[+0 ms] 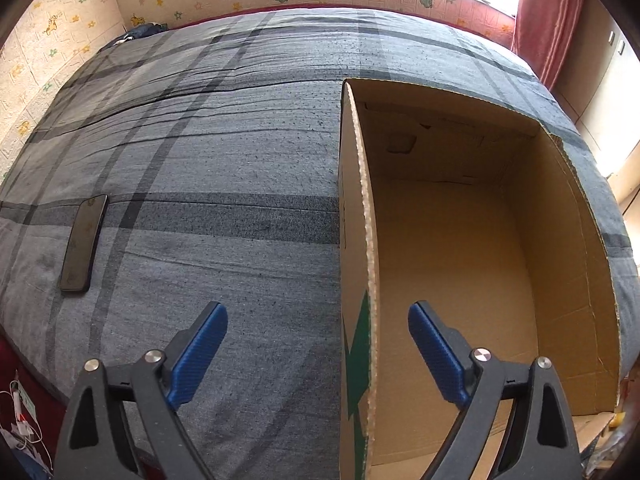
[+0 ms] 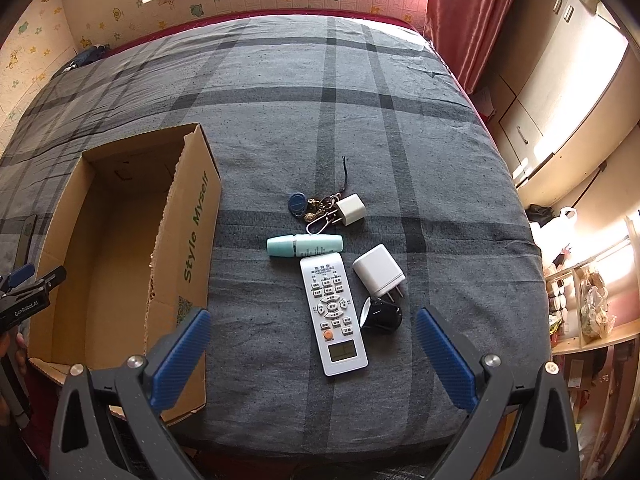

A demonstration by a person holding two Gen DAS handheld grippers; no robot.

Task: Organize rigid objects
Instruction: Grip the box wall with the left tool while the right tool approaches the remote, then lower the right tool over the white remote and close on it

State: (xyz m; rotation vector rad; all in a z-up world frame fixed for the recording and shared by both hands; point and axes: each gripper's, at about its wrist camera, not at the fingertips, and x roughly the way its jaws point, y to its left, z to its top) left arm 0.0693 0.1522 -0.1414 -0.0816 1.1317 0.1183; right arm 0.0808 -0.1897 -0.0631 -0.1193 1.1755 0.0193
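An open, empty cardboard box [image 2: 120,248] lies on the grey plaid bed; it also shows in the left wrist view [image 1: 452,248]. To its right lie a white remote [image 2: 334,316], a mint tube [image 2: 305,245], a large white charger [image 2: 379,270], a small white charger [image 2: 351,209], a black cup-shaped item [image 2: 381,314] and a key bunch with a blue fob [image 2: 308,205]. My right gripper [image 2: 314,322] is open above the remote's near end. My left gripper [image 1: 318,316] is open and empty, straddling the box's left wall; it shows in the right wrist view [image 2: 24,280].
A black phone [image 1: 84,244] lies on the bed left of the box. The bed [image 2: 440,160] fills the middle. A red curtain [image 2: 472,12] and cupboards [image 2: 560,112] stand at the right. Shelves with goods [image 2: 588,304] are at the lower right.
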